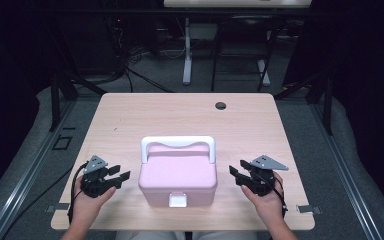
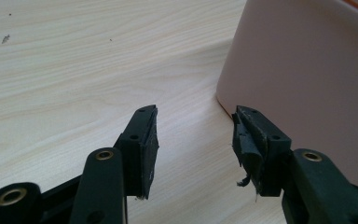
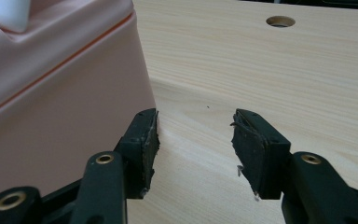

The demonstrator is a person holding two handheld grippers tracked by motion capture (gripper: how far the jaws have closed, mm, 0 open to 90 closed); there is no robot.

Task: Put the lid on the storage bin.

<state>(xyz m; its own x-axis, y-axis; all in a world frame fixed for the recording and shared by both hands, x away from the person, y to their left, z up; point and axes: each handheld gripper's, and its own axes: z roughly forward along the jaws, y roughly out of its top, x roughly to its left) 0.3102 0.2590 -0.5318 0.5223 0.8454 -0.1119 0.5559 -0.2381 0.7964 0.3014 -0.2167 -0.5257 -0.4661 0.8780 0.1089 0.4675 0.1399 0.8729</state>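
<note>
High view: pink box [image 1: 178, 176] sits near front-centre of table [image 1: 130, 115], white handle [image 1: 178, 142] standing upright over the lid, white latch [image 1: 177, 200] on the front face toward the person. Left gripper [image 1: 121, 175] just beside box's left wall, right gripper [image 1: 233, 173] just beside its right wall; neither touching as far as can be told. Left gripper view: fingers [image 2: 145, 144] spread wide, nothing between them, bare wood in the gap; box wall [image 2: 307, 84] close by the one finger, contact not clear. Right gripper view: fingers [image 3: 142, 149] also apart, roughly same gap, empty; box wall [image 3: 60, 107] right next to the near finger, lid seam visible as thin line. Handling, est.: rigid moulded plastic, walls smooth & slightly tapered toward the base, so prob. slick against pads; side squeeze would tend to slip. Weight unknown, contents hidden; empty shell would be light, could skid on the wood if pushed from one side only. Not fragile, but latch & handle pivots look like the weak pts. Best hold, by my read: handle bar for lifting, narrow enough for one pair of fingers. Latch tab for opening, w/ other gripper steadying the far wall. Table hole [image 3: 280, 21] well clear of the box.
</note>
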